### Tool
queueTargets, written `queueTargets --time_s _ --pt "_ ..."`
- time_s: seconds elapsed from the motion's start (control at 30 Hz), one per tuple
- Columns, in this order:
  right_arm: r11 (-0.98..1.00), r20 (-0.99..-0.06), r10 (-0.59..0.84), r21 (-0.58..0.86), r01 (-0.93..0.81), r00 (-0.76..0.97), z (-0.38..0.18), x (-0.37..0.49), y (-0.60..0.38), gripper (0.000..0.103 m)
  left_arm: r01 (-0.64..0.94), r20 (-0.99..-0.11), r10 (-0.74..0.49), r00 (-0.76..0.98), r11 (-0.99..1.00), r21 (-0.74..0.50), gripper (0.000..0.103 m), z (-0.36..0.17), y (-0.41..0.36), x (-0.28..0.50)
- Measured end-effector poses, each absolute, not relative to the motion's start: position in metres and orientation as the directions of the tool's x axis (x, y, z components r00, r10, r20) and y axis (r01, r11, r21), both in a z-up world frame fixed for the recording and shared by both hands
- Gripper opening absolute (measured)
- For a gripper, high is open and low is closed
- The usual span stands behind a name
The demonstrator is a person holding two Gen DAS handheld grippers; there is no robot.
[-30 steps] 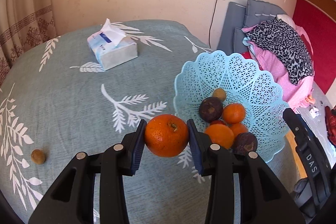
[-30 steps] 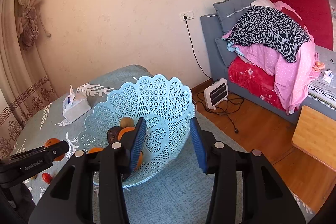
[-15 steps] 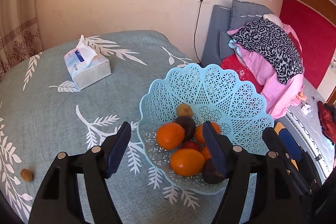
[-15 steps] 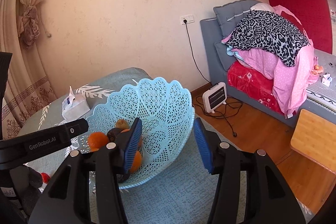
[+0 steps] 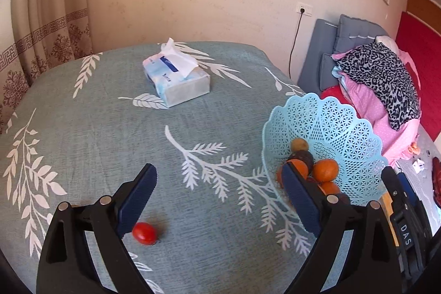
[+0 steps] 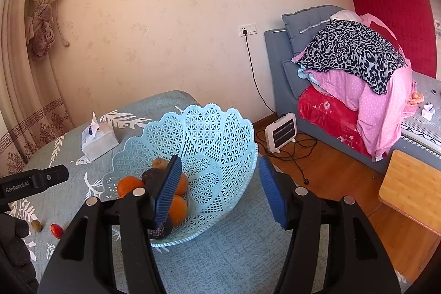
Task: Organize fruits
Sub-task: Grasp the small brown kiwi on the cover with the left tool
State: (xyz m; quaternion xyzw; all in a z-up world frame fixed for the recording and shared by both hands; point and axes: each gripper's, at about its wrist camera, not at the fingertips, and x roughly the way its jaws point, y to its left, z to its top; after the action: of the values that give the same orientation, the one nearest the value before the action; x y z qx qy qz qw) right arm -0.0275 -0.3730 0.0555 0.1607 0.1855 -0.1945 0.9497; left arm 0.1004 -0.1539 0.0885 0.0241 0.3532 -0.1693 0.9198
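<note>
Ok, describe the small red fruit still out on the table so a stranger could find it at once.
Start at the table with the grey-green leaf-print cloth and the blue lattice basket. The tomato lies on the cloth outside the basket, at the near edge. Beside it is a dull brown fruit; the tomato is glossy red.

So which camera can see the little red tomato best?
The left wrist view. The red cherry tomato lies big and clear on the tablecloth, right beside the left gripper's finger. In the right wrist view it's only a tiny red spot near the left edge.
</note>
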Motion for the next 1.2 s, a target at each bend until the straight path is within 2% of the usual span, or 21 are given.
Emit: queueTargets --time_s 0.3,0.5,0.6,0.73,0.93,1.0,1.2 --pt "0.877 -0.416 -0.325 0.204 0.435 0.849 0.055 -0.025 -0.368 0.06 0.254 -0.62 -0.22 0.753 0.967 -0.034 0.092 0.093 -0.095 0.087" --pt "0.882 -0.413 -0.33 0.185 0.433 0.849 0.056 -0.025 -0.363 0.06 0.16 -0.59 -0.111 0.8 0.987 0.032 0.092 0.084 -0.05 0.076" --pt "0.889 -0.416 -0.325 0.172 0.424 0.849 0.056 -0.024 -0.36 0.06 0.133 -0.6 -0.096 0.794 0.991 0.016 0.092 0.074 -0.025 0.075" --pt "0.901 -0.425 -0.306 0.16 0.403 0.852 0.058 -0.022 -0.353 0.06 0.13 -0.651 -0.161 0.742 0.987 -0.095 0.092 0.06 0.002 0.081" --pt "0.924 -0.432 -0.257 0.153 0.351 0.865 0.063 -0.022 -0.34 0.06 0.101 -0.68 -0.083 0.728 0.995 -0.014 0.092 0.043 0.007 0.085" --pt "0.933 -0.436 -0.229 0.157 0.324 0.87 0.066 -0.021 -0.333 0.06 0.105 -0.697 -0.082 0.713 0.994 -0.01 0.09 0.037 0.007 0.09" --pt "0.968 -0.452 -0.117 0.148 0.204 0.884 0.073 -0.013 -0.301 0.06 0.115 -0.75 -0.085 0.656 0.993 -0.011 0.072 0.021 0.008 0.108"
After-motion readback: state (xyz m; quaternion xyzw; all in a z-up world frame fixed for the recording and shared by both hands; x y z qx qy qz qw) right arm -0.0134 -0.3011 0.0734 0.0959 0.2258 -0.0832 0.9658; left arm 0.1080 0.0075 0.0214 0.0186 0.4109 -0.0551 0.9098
